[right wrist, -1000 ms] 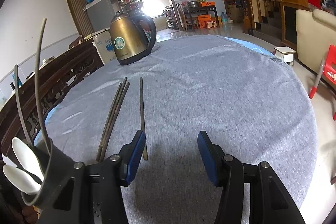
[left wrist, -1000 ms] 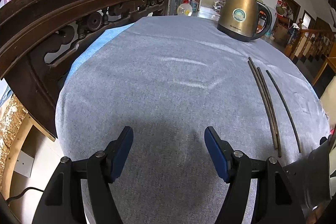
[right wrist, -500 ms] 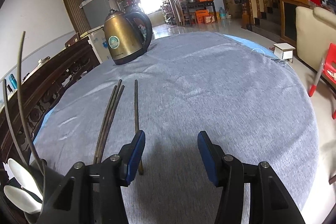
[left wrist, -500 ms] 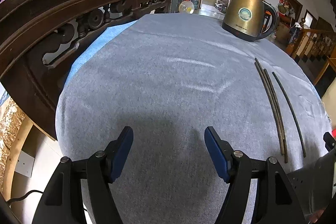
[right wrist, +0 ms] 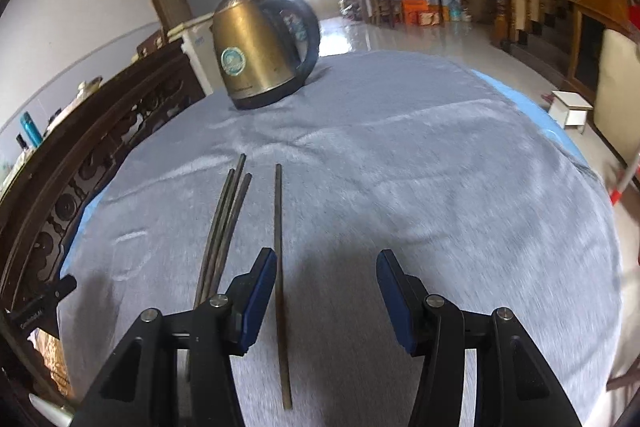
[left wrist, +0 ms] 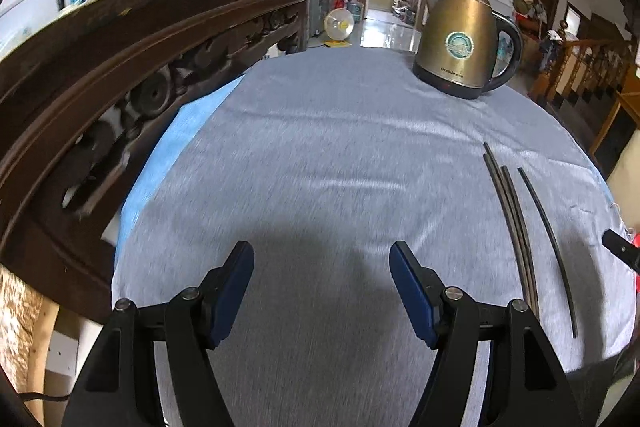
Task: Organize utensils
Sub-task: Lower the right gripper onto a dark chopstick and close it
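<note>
Right gripper (right wrist: 326, 291) is open, nothing between the pads, hovering low over the grey tablecloth (right wrist: 440, 187). Left gripper (left wrist: 322, 291) also open and empty, over bare cloth on the far side of the work.

Task items: four dark chopsticks on the cloth, pointing toward the brass kettle (right wrist: 256, 63).
- single chopstick (right wrist: 279, 267) lies apart; its near half runs just inside the right gripper's left pad, between the jaws in view but not pinched
- bundle of three chopsticks (right wrist: 224, 227) just left of it, touching or crossing each other; near ends hidden behind the gripper finger
- from the left wrist view the same sticks sit well off to the right: bundle (left wrist: 514, 227), single (left wrist: 548, 243)

A holder with what look like white spoons is barely visible at the bottom-left edge of the right view; can't tell more.

Handling, my read:
- light, thin, stiff, probably wood or bamboo
- flat on soft cloth, so pads must press into the fabric to get under or around the stick
- round and narrow, so likely to roll or pivot if pinched off-centre
- take the single one first, near its middle, jaws across its length
- the bundle is harder: closing on it may grab two or scatter them

Kettle is well clear of the sticks.
</note>
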The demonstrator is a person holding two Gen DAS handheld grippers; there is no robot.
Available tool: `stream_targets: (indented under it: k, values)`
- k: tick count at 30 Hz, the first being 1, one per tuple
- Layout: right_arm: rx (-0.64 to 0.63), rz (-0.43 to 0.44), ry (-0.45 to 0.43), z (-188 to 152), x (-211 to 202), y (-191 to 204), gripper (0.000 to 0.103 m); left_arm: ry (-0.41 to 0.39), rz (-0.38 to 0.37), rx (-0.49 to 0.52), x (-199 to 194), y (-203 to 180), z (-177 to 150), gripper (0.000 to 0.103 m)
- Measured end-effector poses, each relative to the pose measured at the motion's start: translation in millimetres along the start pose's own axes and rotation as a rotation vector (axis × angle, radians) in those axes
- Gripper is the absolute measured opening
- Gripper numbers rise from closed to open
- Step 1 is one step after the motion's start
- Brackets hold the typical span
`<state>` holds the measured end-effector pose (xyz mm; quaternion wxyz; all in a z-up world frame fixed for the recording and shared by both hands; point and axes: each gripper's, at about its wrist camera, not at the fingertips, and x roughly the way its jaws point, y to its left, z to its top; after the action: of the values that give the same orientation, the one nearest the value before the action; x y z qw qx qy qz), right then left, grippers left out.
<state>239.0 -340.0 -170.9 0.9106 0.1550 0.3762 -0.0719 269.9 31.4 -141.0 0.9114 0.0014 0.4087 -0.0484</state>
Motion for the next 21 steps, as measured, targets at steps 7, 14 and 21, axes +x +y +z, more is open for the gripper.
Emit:
stream_targets:
  k: [7,14,21]
  values:
    - [-0.028,0.060,0.093,38,37,15,0.056,0.067,-0.073,0.027,29,-15,38,0.071]
    - [-0.076,0.095,0.168,66,81,34,0.056,0.125,-0.129,0.053,62,-52,66,0.071]
    - [-0.133,0.048,0.252,75,131,47,0.048,0.161,-0.164,0.097,93,-88,77,0.071]
